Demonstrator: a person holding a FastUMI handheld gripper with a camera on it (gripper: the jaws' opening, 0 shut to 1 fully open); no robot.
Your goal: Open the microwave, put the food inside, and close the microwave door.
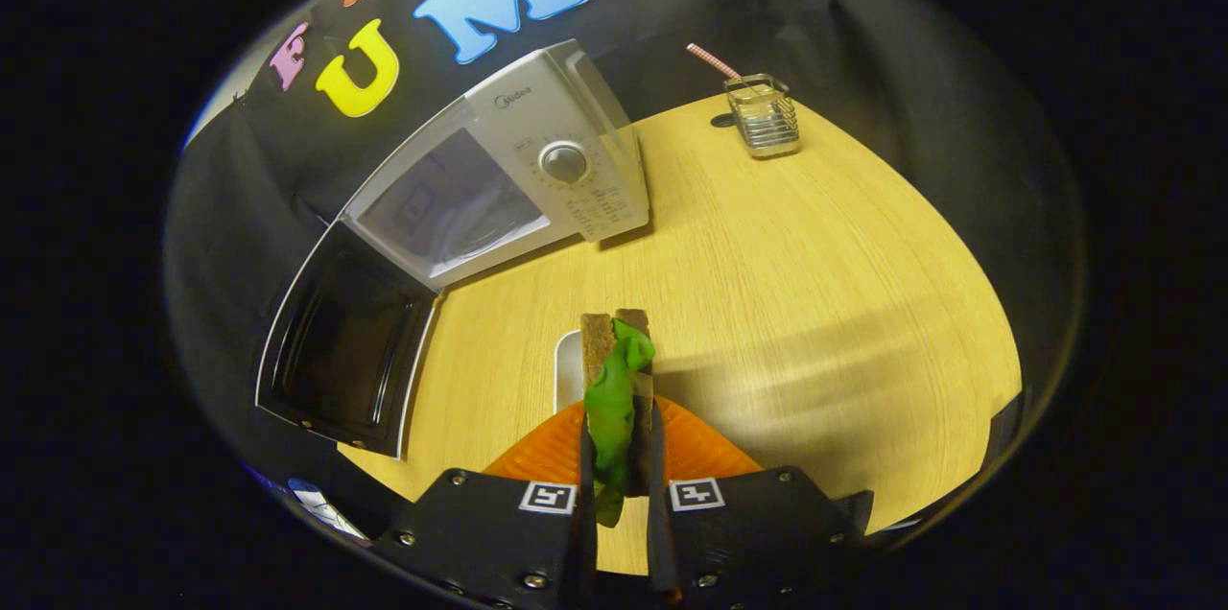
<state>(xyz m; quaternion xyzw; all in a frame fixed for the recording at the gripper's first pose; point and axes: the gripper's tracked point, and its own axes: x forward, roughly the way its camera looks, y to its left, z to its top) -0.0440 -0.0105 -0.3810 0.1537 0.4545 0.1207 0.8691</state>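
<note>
You're working in a staged recording booth: a white dial microwave (499, 178) sits on a pale wooden tabletop (815, 303) backed by black cloth wall (863, 35).

I count one microwave (537, 178) with its one door (345, 351) swung open, and one dial (564, 162) on its panel. One sandwich (616, 380) sits clamped between my gripper's (619, 485) two fingers. One wire holder (763, 116) with one striped straw (712, 60) stands on the one wooden table (815, 303).
</note>
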